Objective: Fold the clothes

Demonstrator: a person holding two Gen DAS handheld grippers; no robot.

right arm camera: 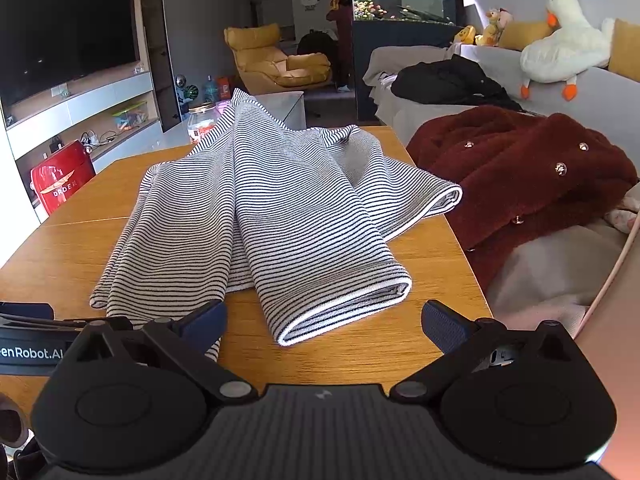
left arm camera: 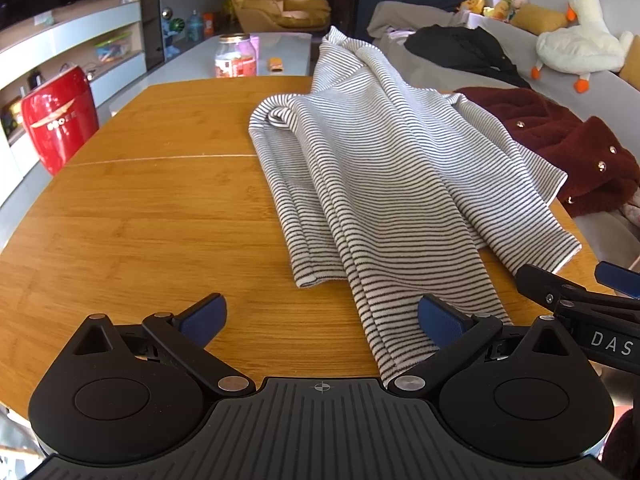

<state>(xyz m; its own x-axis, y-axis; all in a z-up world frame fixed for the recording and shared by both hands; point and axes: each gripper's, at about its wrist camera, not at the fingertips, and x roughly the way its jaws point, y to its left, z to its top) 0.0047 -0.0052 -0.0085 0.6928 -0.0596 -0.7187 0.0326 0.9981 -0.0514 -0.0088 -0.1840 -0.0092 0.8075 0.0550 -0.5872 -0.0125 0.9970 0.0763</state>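
Warm-brown wooden table (left arm camera: pixel 140 220) is carrying the black-and-white striped knit garment (left arm camera: pixel 380 168), lying lengthwise down the table's right half, far end drooping off the far edge. Garment is sitting in long overlapping layers, with a doubled-over hem (right arm camera: pixel 344 312) pointing at the right tool, so lengthwise folding looks partly done; crosswise folds and tidying probably still to go. A dark red fleecy coat with metal snaps (right arm camera: pixel 520 168) is waiting on the grey sofa (right arm camera: pixel 560 272) beside the table, apparently unfolded. Left tool (left arm camera: pixel 320 316) is hovering low at the near edge, fingers apart, gripping nothing; a striped strip is running under its right pad (left arm camera: pixel 440 320). Right tool (right arm camera: pixel 324 318) is likewise spread wide, empty, just short of the hem.
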